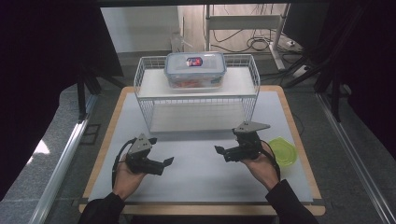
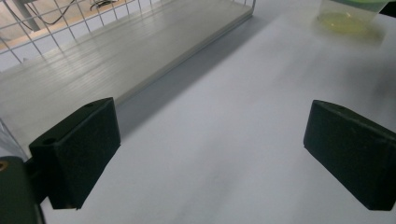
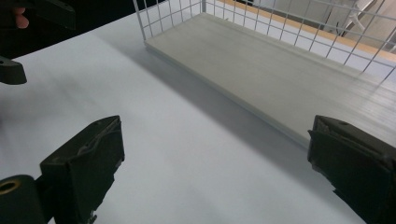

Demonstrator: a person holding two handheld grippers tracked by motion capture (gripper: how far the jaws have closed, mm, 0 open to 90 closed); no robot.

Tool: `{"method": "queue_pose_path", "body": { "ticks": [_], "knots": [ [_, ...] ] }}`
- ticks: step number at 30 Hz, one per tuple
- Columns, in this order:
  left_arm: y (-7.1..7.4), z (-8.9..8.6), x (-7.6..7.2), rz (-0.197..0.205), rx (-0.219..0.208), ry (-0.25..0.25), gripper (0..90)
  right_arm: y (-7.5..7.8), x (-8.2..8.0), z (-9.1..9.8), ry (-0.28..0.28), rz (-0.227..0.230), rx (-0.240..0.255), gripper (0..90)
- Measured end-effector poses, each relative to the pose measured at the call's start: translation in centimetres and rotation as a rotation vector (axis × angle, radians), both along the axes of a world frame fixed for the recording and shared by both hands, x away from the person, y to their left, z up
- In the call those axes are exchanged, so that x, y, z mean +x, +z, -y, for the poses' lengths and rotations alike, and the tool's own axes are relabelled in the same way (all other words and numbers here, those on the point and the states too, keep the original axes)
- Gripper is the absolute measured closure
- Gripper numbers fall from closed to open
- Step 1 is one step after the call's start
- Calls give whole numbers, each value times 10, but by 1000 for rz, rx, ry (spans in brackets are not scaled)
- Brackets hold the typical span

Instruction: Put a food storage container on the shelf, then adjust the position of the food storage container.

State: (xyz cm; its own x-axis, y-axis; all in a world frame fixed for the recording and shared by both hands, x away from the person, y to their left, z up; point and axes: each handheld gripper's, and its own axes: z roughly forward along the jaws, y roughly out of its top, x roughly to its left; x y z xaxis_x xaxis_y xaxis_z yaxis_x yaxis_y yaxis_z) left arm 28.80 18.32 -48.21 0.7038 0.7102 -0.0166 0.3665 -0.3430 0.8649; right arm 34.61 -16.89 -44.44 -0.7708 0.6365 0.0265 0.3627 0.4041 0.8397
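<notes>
A clear lidded food box (image 1: 195, 69) with a red and blue label stands on the top shelf of a white wire rack (image 1: 196, 95). In front of the rack, both grippers hover low over the white table mat (image 1: 201, 172), pointing toward each other. My left gripper (image 1: 164, 164) (image 2: 212, 121) is open with bare mat between its jaws. My right gripper (image 1: 221, 153) (image 3: 215, 130) is open too, holding nothing. The rack's lower shelf (image 2: 116, 51) (image 3: 280, 65) lies beyond the jaws in both gripper views.
A small clear tub with a green lid (image 1: 283, 151) (image 2: 348, 14) sits on the mat just right of my right hand. A wooden rim (image 1: 105, 149) borders the mat. Dark curtains flank the table, and cables lie on the floor behind.
</notes>
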Motion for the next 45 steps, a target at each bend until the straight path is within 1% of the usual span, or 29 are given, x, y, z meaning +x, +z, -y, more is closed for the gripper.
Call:
{"method": "queue_pose_path", "body": {
  "ticks": [1,2,3,4,5,6,7,8,10,12,13,14,15,17,23,25,28,33,34,35,36,37,38,39,41,42,43,44,45],
  "knots": [
    [-4,-1,-4,-3,2,1,35,-5,-4,1,-1,1,-5,33],
    [-4,-1,-4,-3,2,1,34,-5,-4,1,-1,1,-5,33],
    [-8,-3,-9,-2,12,0,34,-10,-9,2,-5,1,-8,33],
    [-8,-3,-9,-2,12,0,34,-10,-9,2,-5,1,-8,33],
    [-11,-4,-13,1,34,3,33,-16,-13,4,-6,-5,-10,33],
    [-11,-4,-13,1,34,3,33,-16,-13,4,-6,-5,-10,33],
    [-14,-4,-17,7,44,8,34,-23,-17,4,-12,-14,-4,33],
    [-14,-4,-17,7,44,8,34,-23,-17,4,-12,-14,-4,33],
    [-17,-4,-22,10,68,11,34,-30,-21,4,-11,-31,-13,33],
    [-21,-3,-24,4,87,9,34,-37,-24,2,-5,-45,-31,32],
    [-25,-2,-26,-7,102,5,34,-42,-26,1,1,-56,-43,31],
    [-25,-2,-26,-7,102,5,34,-42,-26,1,1,-56,-43,31],
    [-28,-2,-28,-20,121,1,34,-46,-28,0,6,-60,-56,31],
    [-30,-2,-29,-25,127,-1,34,-47,-29,-1,9,-62,-62,31],
    [-30,-3,-29,-17,122,2,33,-53,-28,1,6,-100,-74,32],
    [-30,-3,-29,-17,120,3,33,-53,-27,1,1,-110,-79,29],
    [-31,-4,-29,-20,111,8,33,-53,-26,1,-4,-106,-83,29],
    [-31,-6,-28,-25,99,18,33,-50,-25,4,-14,-118,-86,26],
    [-31,-7,-28,-25,97,19,34,-49,-24,6,-20,-129,-92,29],
    [-31,-7,-28,-27,96,20,34,-46,-24,8,-23,-156,-99,67],
    [-31,-7,-28,-27,96,20,34,-46,-24,8,-23,-156,-99,67],
    [-31,-7,-28,-27,99,20,34,-42,-24,13,-32,-159,-104,140],
    [-31,-7,-28,-27,99,20,34,-42,-24,13,-32,-159,-104,140],
    [-31,-7,-28,-28,99,21,34,-36,-24,19,-36,-143,-110,247],
    [-31,-7,-27,-27,102,23,34,-31,-24,28,-53,-127,-108,334],
    [-31,-7,-27,-27,102,23,34,-31,-24,28,-53,-127,-108,334],
    [-31,-7,-27,-27,102,24,34,-28,-22,37,-64,-130,-100,384],
    [-31,-7,-27,-27,102,24,34,-28,-22,37,-64,-130,-100,384],
    [-31,-7,-27,-28,101,24,34,-27,-22,41,-76,-126,-103,424]
  ]
}}
